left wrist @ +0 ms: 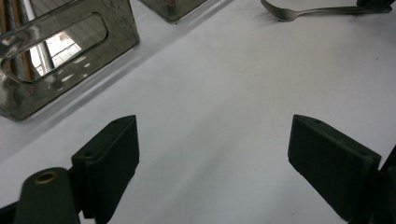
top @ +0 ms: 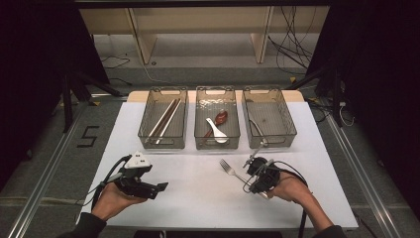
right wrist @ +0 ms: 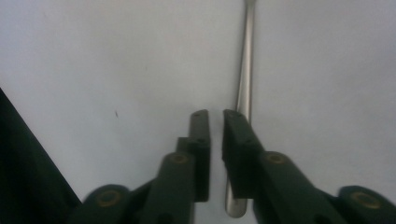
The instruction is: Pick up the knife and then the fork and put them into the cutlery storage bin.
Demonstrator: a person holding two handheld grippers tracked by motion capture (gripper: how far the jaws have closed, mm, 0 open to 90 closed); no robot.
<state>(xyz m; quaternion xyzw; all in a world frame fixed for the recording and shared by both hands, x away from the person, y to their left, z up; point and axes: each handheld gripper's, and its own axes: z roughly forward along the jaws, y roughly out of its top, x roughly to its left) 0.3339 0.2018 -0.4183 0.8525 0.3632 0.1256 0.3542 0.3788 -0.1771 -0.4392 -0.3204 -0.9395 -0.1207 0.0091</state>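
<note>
The right hand-held gripper (right wrist: 215, 122) hangs over the white table (top: 198, 198), its jaws parted by only a narrow gap with nothing between them — the fork (right wrist: 244, 88) lies flat on the table just beside and under the right jaw. The left hand-held gripper (left wrist: 212, 140) stands spread wide and empty. Farther back sit three clear bins (top: 270, 140) — chopsticks (top: 166, 119), spoons (top: 217, 126).

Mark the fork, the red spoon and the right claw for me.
fork (top: 227, 166): high view, on its tines.
red spoon (top: 221, 117): high view, on its bowl, inside the middle bin.
right claw (right wrist: 215, 122): right gripper view, in the narrow gap between its fingertips, beside the fork's handle.
</note>
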